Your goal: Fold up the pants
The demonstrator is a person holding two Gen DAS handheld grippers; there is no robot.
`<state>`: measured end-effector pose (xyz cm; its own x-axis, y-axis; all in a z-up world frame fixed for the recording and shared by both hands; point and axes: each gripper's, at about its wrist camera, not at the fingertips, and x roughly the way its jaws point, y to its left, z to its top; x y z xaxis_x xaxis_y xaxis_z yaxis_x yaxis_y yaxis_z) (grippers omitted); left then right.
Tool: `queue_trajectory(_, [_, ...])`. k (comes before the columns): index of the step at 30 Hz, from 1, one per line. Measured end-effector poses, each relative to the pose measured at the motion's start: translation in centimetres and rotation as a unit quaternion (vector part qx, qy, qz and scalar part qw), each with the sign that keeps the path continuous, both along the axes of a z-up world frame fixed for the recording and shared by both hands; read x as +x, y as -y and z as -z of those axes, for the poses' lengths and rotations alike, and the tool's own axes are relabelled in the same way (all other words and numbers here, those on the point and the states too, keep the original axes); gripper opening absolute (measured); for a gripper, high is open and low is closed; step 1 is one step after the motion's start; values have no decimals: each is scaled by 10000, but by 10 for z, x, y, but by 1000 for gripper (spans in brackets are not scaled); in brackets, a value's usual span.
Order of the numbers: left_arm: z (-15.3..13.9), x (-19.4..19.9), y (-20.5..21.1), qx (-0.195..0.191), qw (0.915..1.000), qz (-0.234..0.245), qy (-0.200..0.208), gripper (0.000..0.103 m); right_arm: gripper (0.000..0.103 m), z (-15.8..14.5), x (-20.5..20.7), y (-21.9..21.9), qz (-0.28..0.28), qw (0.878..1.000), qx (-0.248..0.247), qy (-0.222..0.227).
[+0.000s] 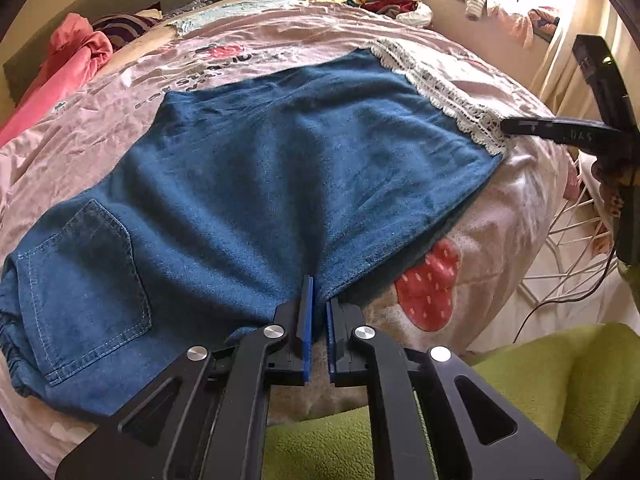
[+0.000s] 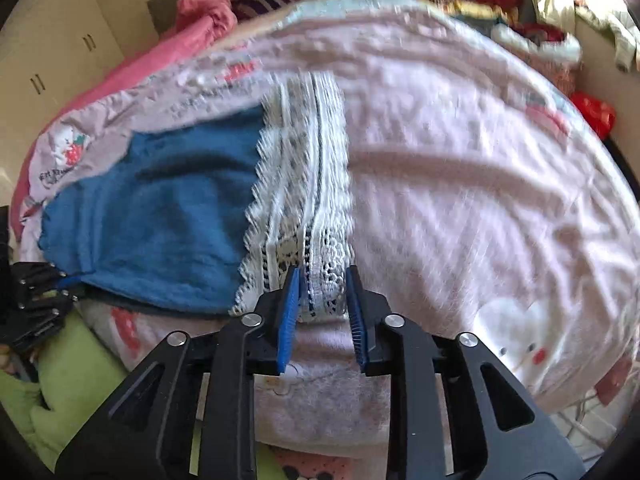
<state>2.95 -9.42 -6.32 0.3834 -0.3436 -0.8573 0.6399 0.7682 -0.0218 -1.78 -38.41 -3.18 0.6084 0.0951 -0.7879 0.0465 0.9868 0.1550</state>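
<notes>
Pants (image 1: pixel 248 168) blue, flat, lace-hemmed.

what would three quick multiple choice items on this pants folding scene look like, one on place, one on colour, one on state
1. Where is the back pocket in the left wrist view?
A. on the left end of the pants
B. beside the lace hem
C. under the strawberry print

2. What colour is the lace hem?
A. red
B. white
C. green

3. How do the pads of the right tool stand?
A. pressed tight together
B. apart, with the lace corner between them
C. clamped on the bedspread's strawberry

Answers:
1 A: the stitched pocket sits far left on the blue pants, away from the lace.
2 B: the trim is white against the blue cloth.
3 B: a gap shows between the blue pads, with lace in it.
</notes>
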Motion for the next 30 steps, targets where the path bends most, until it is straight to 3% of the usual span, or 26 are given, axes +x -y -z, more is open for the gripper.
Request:
queue_trajectory(2, [-6,-3,-3,-167,9999,17,-21,34,29,-15,-3,-10,-192,9993,-117,287])
queue_trajectory(4, [-15,-8,-12,-402,9992,-15,-30,50,32,-22,-3,-22,-409,9981,-122,439])
queue_trajectory(6, [-24,-13,-22,-567,9983,-126,53,53,37,-24,-1,-36,-675,9964,-120,501])
queue_trajectory(8, [-37,-13,-40,-710,9963,-426,231,65,38,-19,5,-56,-1105,9929,-129,426])
queue_trajectory(11, [-54,-6,-82,-909,9871,-1216,515,80,42,-8,11,-76,-1507,9880,-238,254])
queue_trajectory(14, [-58,5,-131,-959,9683,-2211,662,86,45,8,16,-84,-1602,9863,-384,-26])
queue_trajectory(18, [-39,20,-183,-577,9390,-3340,581,93,47,22,19,-76,-1434,9888,-260,-308])
queue_trajectory(20, [-31,25,-196,-542,9276,-3663,492,95,47,23,17,-72,-1409,9894,-110,-328])
queue_trajectory(23, [-23,35,-202,-1004,9274,-3589,323,90,51,24,17,-73,-1438,9890,-77,-353])
queue_trajectory(24, [-20,37,-199,-1197,9277,-3526,263,83,53,25,17,-74,-1450,9887,-65,-369])
queue_trajectory(25, [-16,39,-199,-1223,9253,-3583,221,56,55,25,17,-75,-1471,9884,-71,-382])
queue_trajectory(26, [-14,39,-200,-1265,9232,-3625,190,42,55,26,18,-76,-1479,9882,-88,-396])
queue_trajectory(28, [-20,34,-205,-1498,9173,-3679,283,42,55,26,17,-76,-1507,9876,-98,-437])
queue_trajectory(30, [-33,30,-206,-1201,9190,-3701,630,41,55,27,17,-75,-1506,9874,-99,-479])
